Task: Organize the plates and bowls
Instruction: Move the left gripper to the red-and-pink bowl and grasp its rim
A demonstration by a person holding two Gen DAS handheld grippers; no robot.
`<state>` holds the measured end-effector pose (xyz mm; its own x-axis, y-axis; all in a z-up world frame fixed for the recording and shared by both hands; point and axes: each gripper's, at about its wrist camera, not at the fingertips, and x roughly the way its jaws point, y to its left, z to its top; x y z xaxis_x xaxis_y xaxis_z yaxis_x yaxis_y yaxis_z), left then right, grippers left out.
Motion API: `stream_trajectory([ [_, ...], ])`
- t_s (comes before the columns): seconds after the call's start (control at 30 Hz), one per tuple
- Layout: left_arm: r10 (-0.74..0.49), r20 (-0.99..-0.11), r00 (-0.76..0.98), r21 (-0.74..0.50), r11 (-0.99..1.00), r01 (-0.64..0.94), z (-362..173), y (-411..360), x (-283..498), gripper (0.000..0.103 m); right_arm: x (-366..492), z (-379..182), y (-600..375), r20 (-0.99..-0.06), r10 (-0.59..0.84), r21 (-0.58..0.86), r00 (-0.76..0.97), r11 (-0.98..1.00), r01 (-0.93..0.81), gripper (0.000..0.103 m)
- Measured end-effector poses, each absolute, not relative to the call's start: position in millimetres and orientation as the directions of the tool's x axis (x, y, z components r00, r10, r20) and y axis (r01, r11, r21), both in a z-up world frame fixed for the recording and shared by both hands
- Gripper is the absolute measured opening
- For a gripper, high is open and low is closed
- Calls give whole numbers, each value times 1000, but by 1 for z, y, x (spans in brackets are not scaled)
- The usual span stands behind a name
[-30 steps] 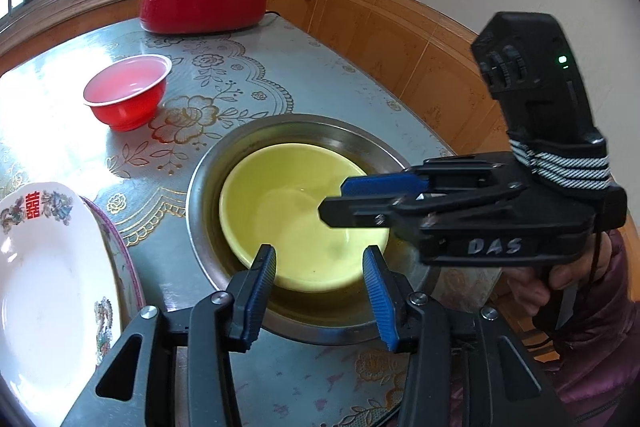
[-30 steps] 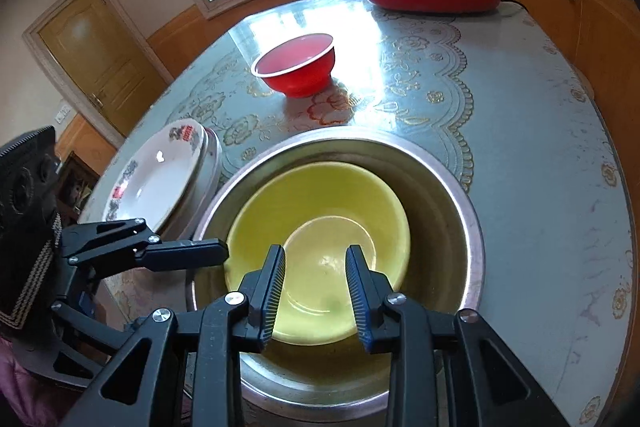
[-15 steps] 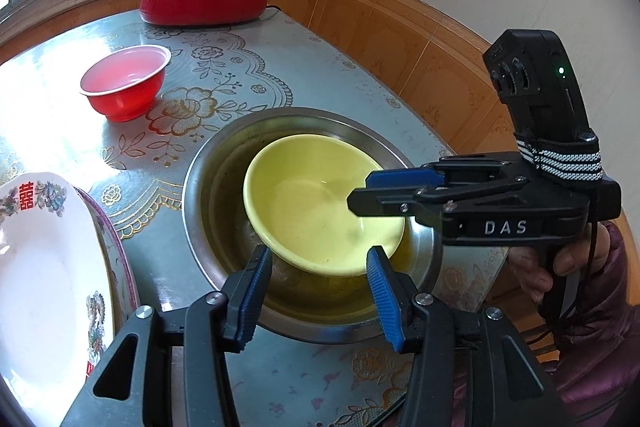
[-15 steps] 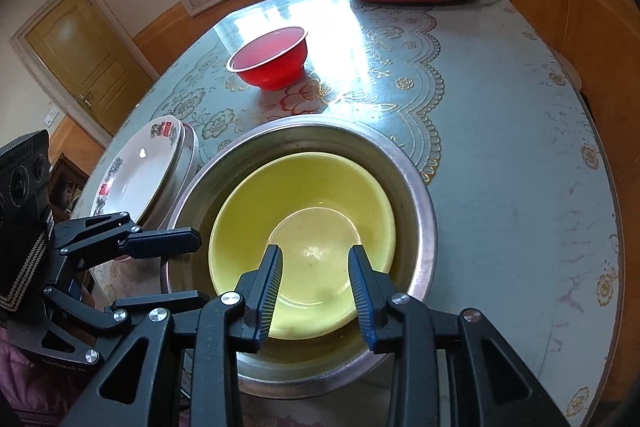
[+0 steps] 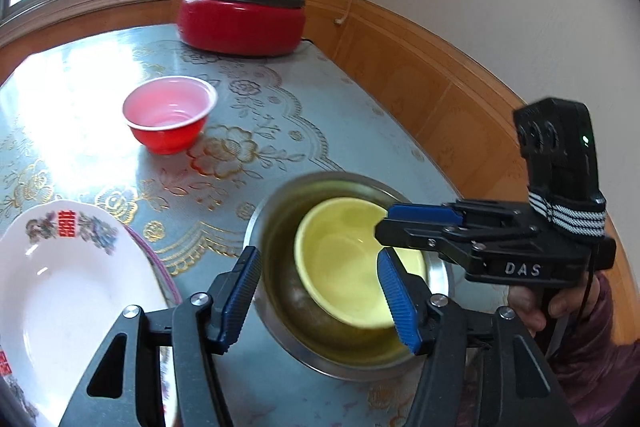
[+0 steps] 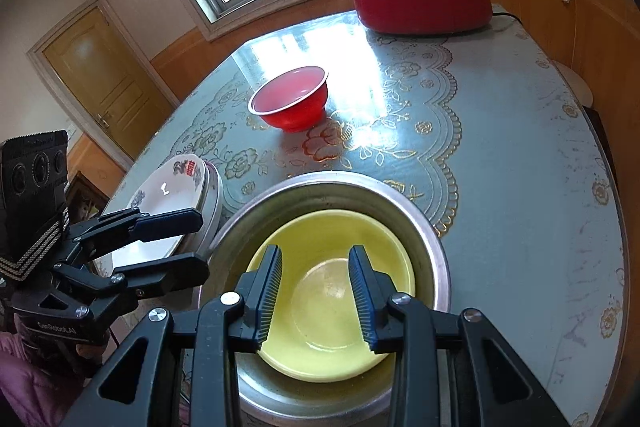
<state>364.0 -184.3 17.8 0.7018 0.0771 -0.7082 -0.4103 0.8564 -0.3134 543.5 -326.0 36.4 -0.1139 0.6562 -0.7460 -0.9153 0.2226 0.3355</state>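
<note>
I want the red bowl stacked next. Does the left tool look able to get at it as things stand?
Probably yes: the left tool is open and holds nothing, and the red bowl stands alone on bare table, beyond the plates, rim unobstructed.

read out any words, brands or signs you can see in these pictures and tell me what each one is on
"DAS": white letters on the side of the right gripper.
"GeRobot.AI", small and only roughly legible: on the body of the left gripper.
"囍", a red double-happiness sign: on the rim of the white plate.
A second red mark at that plate's lower left edge is cut off and cannot be read.
</note>
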Motion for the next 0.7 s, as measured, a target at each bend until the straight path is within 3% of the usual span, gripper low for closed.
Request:
stream_trajectory([
  [0.17,114,-730,674,-326,808,-490,17,-160,367,61,552,39,-309,-735,669,354,-108,244,-903,34],
  [0.27,153,-736,659,-321,778,-539,18,-144,366,67,556,41,-299,-726,678,366,-111,245,-898,34],
  [0.47,188,-758,624,-318,730,-605,20,-111,365,65,565,44,-271,-699,698,425,-155,232,-875,34],
  [0.6,216,-763,610,-322,690,-648,22,-89,362,64,566,41,-246,-701,687,457,-190,228,-860,25],
  [0.7,246,-758,604,-319,668,-673,25,-73,362,62,571,39,-229,-693,690,490,-209,238,-838,24],
])
